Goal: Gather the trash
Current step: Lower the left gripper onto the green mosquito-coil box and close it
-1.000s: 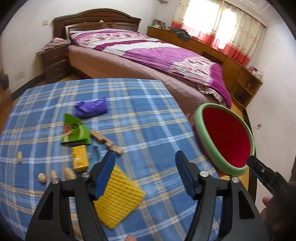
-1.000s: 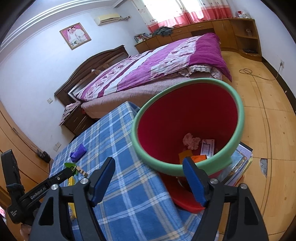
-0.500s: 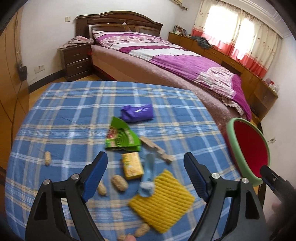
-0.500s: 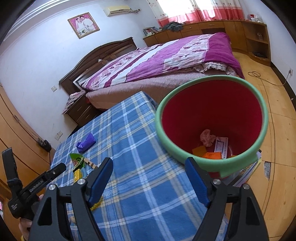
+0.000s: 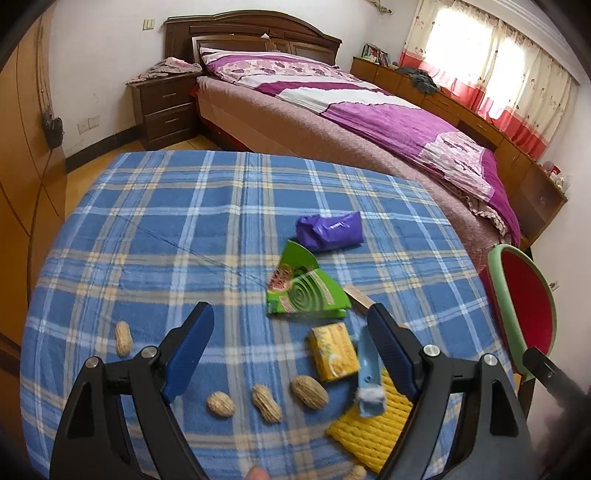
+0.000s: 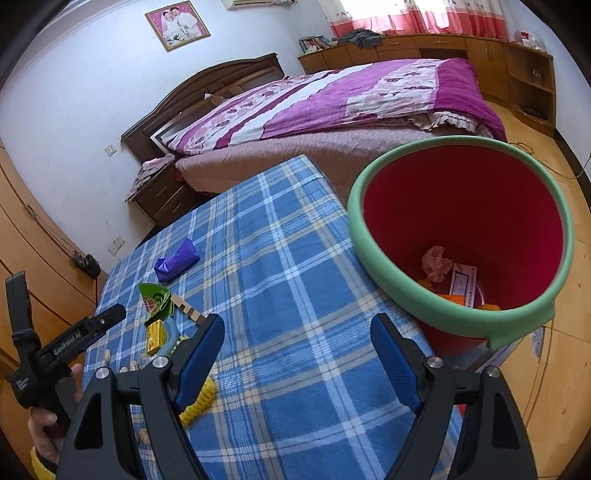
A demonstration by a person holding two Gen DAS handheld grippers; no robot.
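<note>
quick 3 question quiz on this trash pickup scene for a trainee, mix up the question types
1. True or false: the left gripper is shut on the purple plastic wrapper.
2. What lies nearer the red bin with the green foam rim: A, the yellow ribbed sponge, or B, the lone peanut?
3. Fill in: the bin already holds crumpled ___ paper.

Key: 1 false, both grippers are open and empty; 2 A; 3 pink.

A dark wooden bed (image 5: 332, 122) under a purple quilt is filling the room; a nightstand (image 5: 166, 103) is standing beside its headboard; daylight is glowing through pale curtains (image 5: 491, 70) above low cabinets (image 6: 424, 48); a framed portrait (image 6: 177, 23) is hanging on the white wall; the floor (image 6: 561, 369) is showing yellow wood.
</note>
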